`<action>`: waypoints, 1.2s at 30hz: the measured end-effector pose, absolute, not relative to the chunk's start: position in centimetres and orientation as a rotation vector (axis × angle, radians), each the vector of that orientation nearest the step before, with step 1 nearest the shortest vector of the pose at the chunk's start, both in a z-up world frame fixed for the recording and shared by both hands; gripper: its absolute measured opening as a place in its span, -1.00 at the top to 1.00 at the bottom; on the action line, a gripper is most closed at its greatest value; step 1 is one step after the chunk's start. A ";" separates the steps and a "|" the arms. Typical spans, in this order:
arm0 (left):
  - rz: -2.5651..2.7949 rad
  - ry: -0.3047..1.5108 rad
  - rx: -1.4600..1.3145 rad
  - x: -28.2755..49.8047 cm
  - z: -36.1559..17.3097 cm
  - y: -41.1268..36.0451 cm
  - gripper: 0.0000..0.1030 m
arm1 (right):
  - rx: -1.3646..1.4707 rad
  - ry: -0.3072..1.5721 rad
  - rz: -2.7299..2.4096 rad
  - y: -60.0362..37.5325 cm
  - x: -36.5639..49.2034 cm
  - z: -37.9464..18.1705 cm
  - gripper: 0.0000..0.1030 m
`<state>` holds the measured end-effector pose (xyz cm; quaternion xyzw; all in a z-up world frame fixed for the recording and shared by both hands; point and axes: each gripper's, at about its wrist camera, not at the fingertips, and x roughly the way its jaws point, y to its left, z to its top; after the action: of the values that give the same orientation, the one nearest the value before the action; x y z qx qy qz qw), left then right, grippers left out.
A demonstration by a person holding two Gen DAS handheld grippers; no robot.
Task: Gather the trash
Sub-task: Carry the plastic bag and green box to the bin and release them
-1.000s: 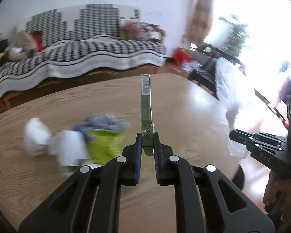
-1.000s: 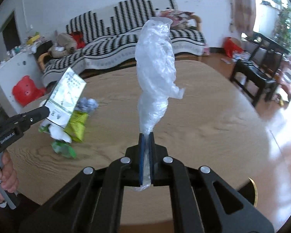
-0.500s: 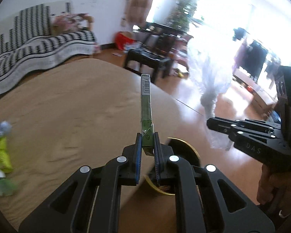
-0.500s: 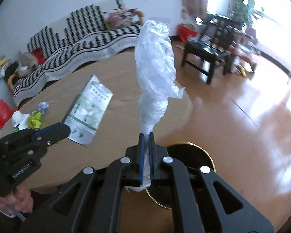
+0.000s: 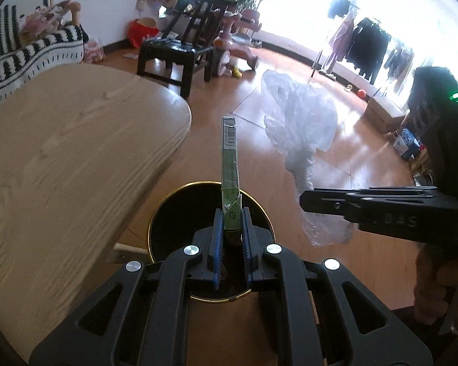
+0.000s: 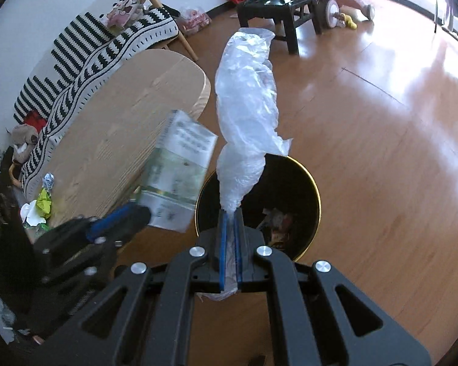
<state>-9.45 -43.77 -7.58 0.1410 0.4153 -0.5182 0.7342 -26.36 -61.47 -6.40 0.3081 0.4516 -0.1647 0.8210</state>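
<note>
My left gripper [image 5: 230, 213] is shut on a flat green and white packet [image 5: 229, 158], held edge-on above a black trash bin with a gold rim [image 5: 168, 213]. The packet shows face-on in the right wrist view [image 6: 177, 170]. My right gripper [image 6: 230, 213] is shut on a crumpled clear plastic bag [image 6: 247, 106], held over the bin [image 6: 314, 201]. The bin holds some wrappers [image 6: 278, 219]. The bag also shows in the left wrist view [image 5: 299, 122].
A light wooden table [image 5: 61, 152] stands left of the bin, with more trash at its far end [image 6: 39, 204]. A striped sofa [image 6: 100, 45], a black chair [image 5: 180, 52] and a pink tricycle [image 5: 235, 48] stand on the wooden floor beyond.
Both grippers have swung right, away from the table top, and now hold the packet and the bag over the bin on the floor. Both stay shut on their loads.
</note>
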 end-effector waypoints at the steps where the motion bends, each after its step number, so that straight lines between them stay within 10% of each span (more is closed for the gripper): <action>1: -1.137 0.921 0.309 -9.5 -7.8 -44.0 0.79 | 0.653 0.963 -0.350 -61.4 -26.3 -6.3 0.89; 16: -1.117 0.930 0.326 -9.4 -8.5 -45.0 0.74 | 0.661 0.973 -0.363 -61.4 -25.0 -6.3 0.89; 20: -1.099 0.923 0.324 -9.4 -8.4 -44.9 -0.27 | 0.673 0.967 -0.366 -61.8 -25.1 -6.2 0.87; 23: -1.100 0.906 0.310 -9.3 -7.7 -44.4 -0.33 | 0.677 0.967 -0.356 -61.9 -24.9 -6.1 0.36; 25: -1.093 0.898 0.302 -9.1 -7.3 -43.9 -0.35 | 0.665 0.949 -0.369 -62.1 -25.1 -5.7 -0.41; 36: -1.043 0.883 0.266 -7.4 -4.8 -40.3 -0.40 | 0.632 0.934 -0.315 -60.2 -23.5 -4.5 -0.41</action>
<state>-7.43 -40.26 -4.82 0.1227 0.4068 -0.4802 0.7674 -23.46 -60.18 -4.53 0.2981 0.4407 -0.1489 0.8335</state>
